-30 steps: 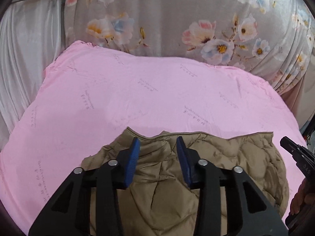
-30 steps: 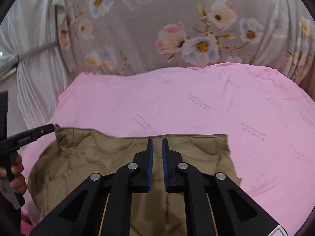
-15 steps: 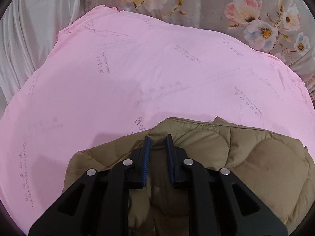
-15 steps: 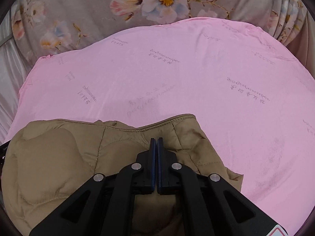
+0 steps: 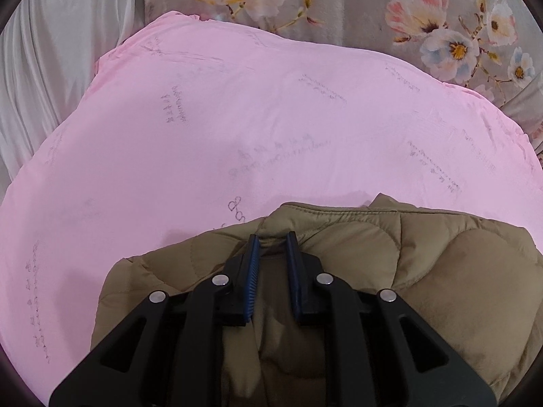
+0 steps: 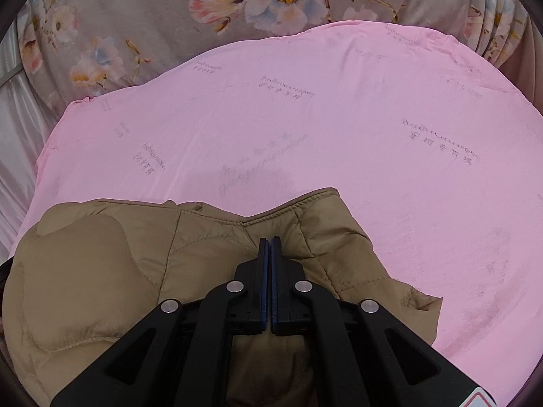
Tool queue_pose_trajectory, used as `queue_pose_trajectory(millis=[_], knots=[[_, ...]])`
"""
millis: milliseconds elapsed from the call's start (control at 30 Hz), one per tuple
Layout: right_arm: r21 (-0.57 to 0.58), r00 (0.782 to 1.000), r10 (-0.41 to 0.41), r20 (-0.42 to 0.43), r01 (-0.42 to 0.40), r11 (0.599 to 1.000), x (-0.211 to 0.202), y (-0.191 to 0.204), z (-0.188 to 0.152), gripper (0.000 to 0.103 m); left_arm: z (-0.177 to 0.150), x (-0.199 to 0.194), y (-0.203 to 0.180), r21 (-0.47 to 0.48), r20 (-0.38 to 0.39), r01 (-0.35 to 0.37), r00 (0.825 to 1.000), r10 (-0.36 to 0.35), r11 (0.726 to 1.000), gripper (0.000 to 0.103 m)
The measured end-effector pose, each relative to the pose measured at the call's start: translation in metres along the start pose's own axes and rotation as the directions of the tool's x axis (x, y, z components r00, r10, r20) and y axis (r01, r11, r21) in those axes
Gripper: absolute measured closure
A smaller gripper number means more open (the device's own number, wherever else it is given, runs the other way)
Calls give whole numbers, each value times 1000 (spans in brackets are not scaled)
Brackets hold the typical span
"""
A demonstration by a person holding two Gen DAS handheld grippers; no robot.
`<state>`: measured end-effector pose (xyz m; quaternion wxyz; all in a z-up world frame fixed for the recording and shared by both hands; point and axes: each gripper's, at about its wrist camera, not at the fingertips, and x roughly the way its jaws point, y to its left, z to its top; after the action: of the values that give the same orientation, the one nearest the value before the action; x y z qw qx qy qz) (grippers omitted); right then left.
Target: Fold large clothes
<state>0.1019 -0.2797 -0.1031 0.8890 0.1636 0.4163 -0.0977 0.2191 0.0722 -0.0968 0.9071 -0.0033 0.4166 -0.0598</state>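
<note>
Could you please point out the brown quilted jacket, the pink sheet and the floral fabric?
brown quilted jacket [image 5: 458, 271]: left wrist view, puffy panel.
pink sheet [image 6: 339, 118]: right wrist view, bare middle.
floral fabric [image 6: 135, 17]: right wrist view, printed part.

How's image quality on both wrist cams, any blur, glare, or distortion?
Left wrist: sharp, soft even light, no glare; fisheye bows the pink sheet and vignettes corners; left gripper casts a faint shadow on the tan quilted jacket. Right wrist: same bowing, sharp; right gripper in focus.
</note>
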Motion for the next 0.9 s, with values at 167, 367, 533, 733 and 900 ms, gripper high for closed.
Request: queue_pose_trajectory(millis=[167, 367, 533, 733, 900], knots=[[-8, 1000, -20, 21, 20, 1000, -25, 5, 8, 98, 6, -13, 0, 0, -23, -3, 1000, 3, 1000, 87], [-124, 985, 61, 160, -41, 991, -98, 76, 12, 90, 23, -105, -31, 11, 103, 104, 989, -105, 994, 87], [-175, 989, 111, 95, -93, 980, -76, 113, -12, 90, 7, -102, -91, 95, 88, 117, 988, -126, 989, 86], [-139, 990, 132, 41, -126, 982, -44, 100, -29, 90, -25, -63, -112, 130, 61, 58, 996, -67, 990, 86], [-125, 989, 143, 36, -138, 983, -32, 98, -37, 90, -31, -48, -108, 105, 53, 73, 995, -79, 992, 87]])
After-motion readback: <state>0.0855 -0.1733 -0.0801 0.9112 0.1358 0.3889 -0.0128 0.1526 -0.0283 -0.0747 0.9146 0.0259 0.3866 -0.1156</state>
